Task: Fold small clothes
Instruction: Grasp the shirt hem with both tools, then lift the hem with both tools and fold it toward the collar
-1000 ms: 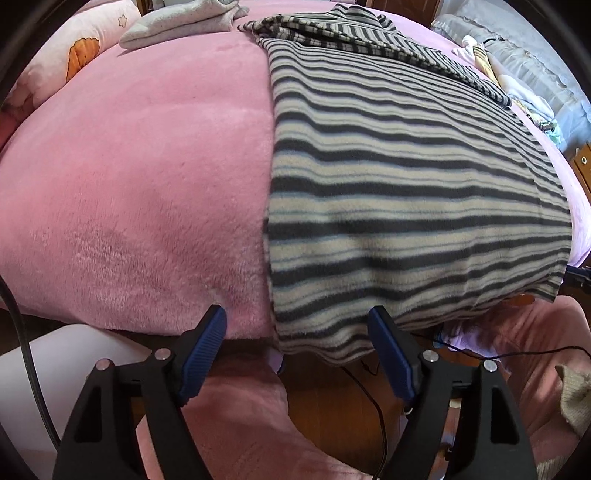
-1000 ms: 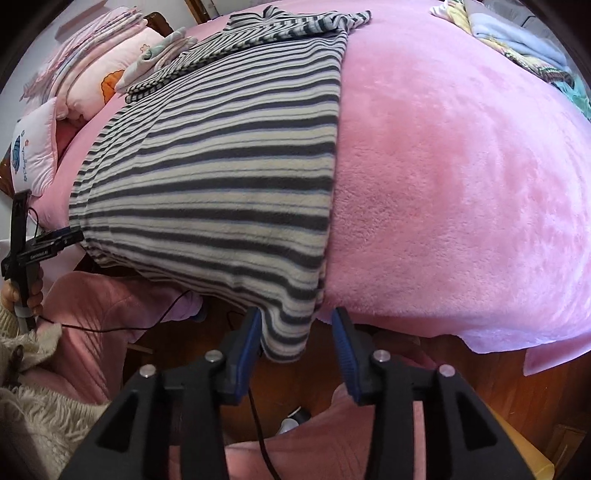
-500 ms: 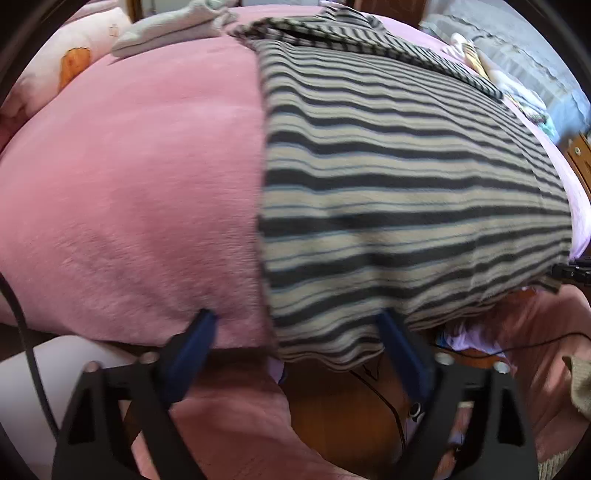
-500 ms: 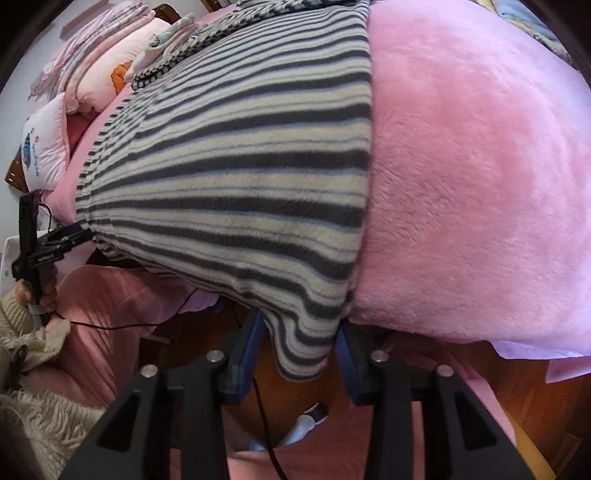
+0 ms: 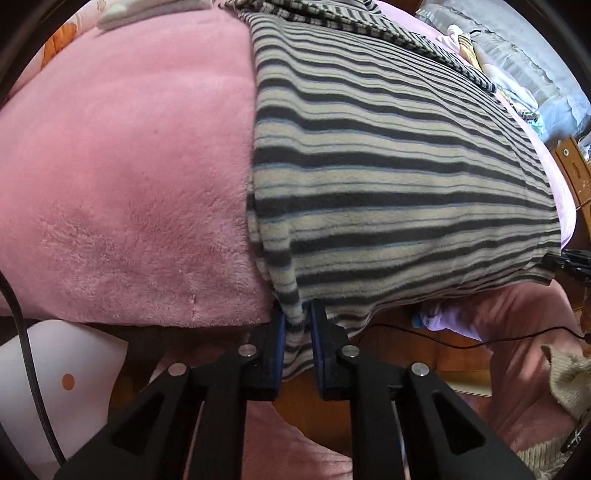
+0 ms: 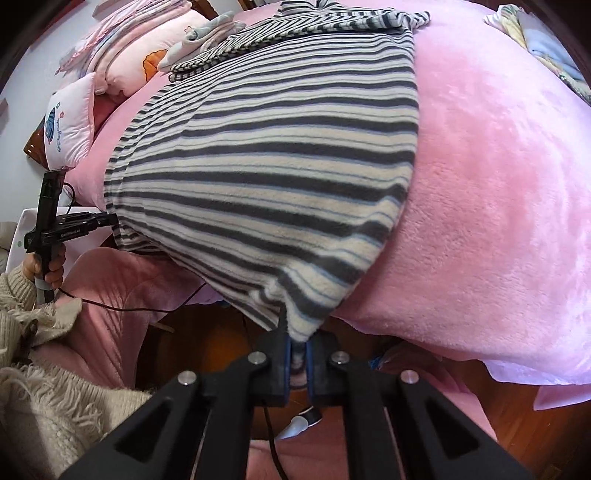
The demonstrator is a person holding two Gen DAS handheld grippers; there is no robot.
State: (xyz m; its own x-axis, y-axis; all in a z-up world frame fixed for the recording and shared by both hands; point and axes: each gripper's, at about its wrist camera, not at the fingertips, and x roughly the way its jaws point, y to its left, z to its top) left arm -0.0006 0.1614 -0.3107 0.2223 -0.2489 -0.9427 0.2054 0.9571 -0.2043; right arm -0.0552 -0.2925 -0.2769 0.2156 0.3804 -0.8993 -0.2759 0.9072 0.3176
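A grey-and-cream striped fleece garment (image 5: 388, 166) (image 6: 277, 166) lies spread flat on the pink blanket (image 5: 129, 166) (image 6: 498, 184), its hem hanging over the near bed edge. My left gripper (image 5: 297, 317) has its jaws closing on the hem's left corner, with the cloth pinched between the blue pads. At the hem's right corner my right gripper (image 6: 297, 339) is closing too, the cloth bunched between its pads. The right wrist view also catches the left gripper (image 6: 74, 225) from the side, held by a hand (image 6: 48, 266). The sleeves are folded in near the collar at the far end.
Pillows (image 6: 74, 122) and a folded grey cloth (image 5: 147, 11) lie at the bed's far left. A pile of clothes (image 5: 509, 85) (image 6: 546, 48) sits at the far right. Below the bed edge are a wooden floor (image 6: 207, 343), a black cable (image 5: 461, 341) and the person's pink-clad legs (image 6: 110, 288).
Both grippers closed on the hem corners: the left from wide open, the right from half open. Both cameras came closer to the garment, and the cloth is now gathered at each grip.
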